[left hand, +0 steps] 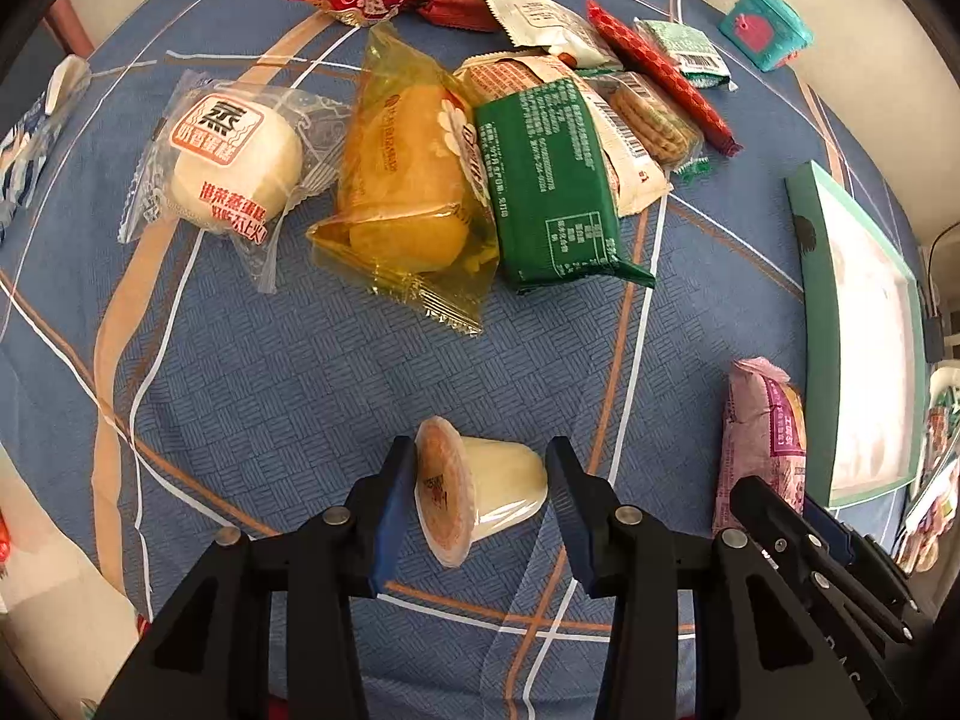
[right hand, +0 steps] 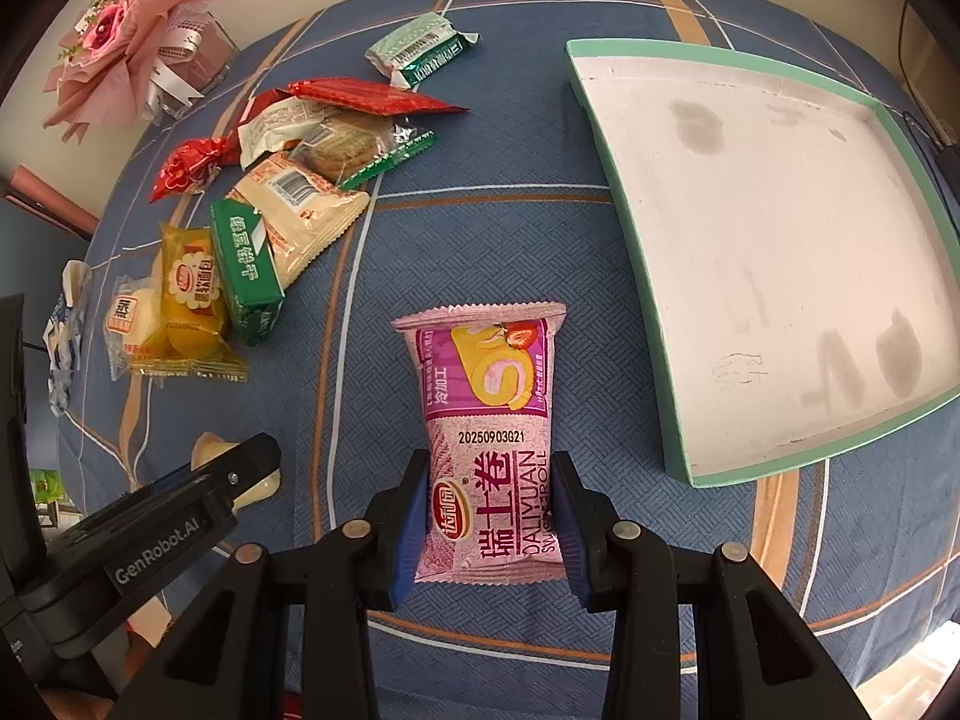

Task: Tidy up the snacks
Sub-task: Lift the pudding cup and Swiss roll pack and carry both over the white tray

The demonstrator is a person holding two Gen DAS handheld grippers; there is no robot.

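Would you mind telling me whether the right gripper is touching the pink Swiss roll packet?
Touching. The right wrist view shows the right gripper with both blue pads pressed against the sides of the pink Swiss roll packet.

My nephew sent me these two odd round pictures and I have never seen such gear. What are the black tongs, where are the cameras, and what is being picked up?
A person holds a hand-held gripper in each hand, each with a fisheye camera looking along its two fingers. The left camera shows the left hand-held gripper around a jelly cup lying on its side; a gap shows at one finger. The right camera shows the right hand-held gripper closed on a pink roll pack. On the blue cloth lie a pile of snacks and an empty green tray, likely where the snacks go.
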